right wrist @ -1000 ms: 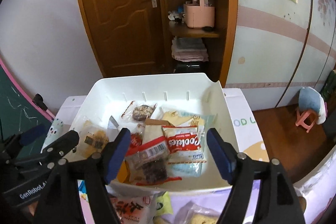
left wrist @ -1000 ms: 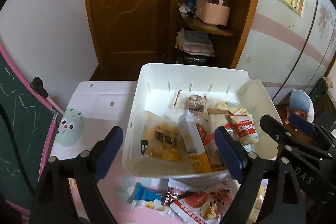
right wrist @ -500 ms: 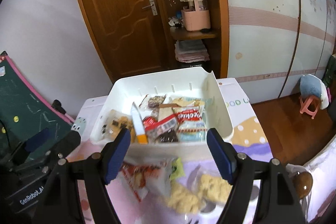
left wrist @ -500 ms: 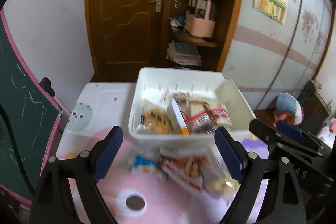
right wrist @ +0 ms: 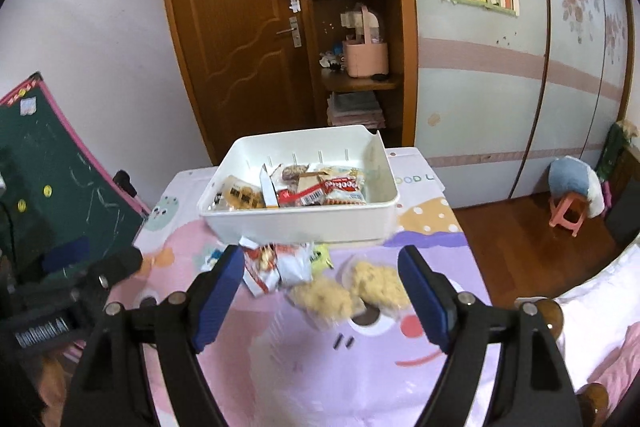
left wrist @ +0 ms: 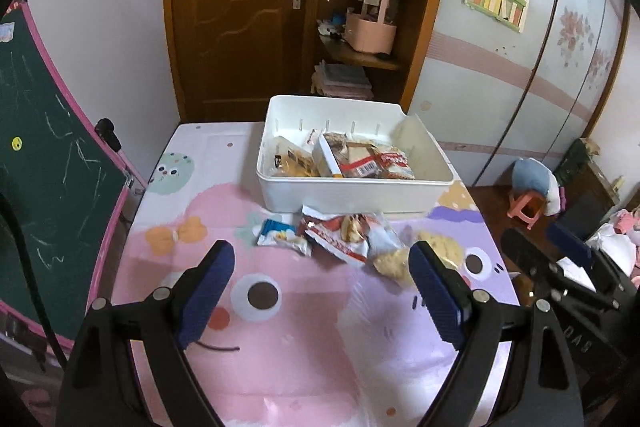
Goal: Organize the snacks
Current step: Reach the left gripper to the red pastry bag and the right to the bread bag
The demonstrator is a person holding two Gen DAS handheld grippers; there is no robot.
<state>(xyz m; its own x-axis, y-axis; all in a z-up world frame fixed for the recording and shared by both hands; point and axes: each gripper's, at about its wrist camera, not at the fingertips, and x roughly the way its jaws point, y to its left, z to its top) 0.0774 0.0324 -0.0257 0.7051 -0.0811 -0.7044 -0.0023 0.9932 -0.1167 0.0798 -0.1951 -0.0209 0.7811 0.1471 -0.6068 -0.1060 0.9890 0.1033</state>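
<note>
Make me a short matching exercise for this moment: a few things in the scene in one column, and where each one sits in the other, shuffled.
Things
1. red Cookies packet
2. two pale crumbly cakes in clear wrap
3. small blue-and-white packet
4. pink handled basket

Places
A. on the wooden shelf beside the door
B. inside the white plastic bin
C. on the cartoon-print tablecloth, between the right gripper's open fingers
D. on the cloth, leftmost of the loose snacks

Pairs: 1-B, 2-C, 3-D, 4-A

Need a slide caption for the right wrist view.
Open right gripper above loose snack packets beside the white plastic bin.
</note>
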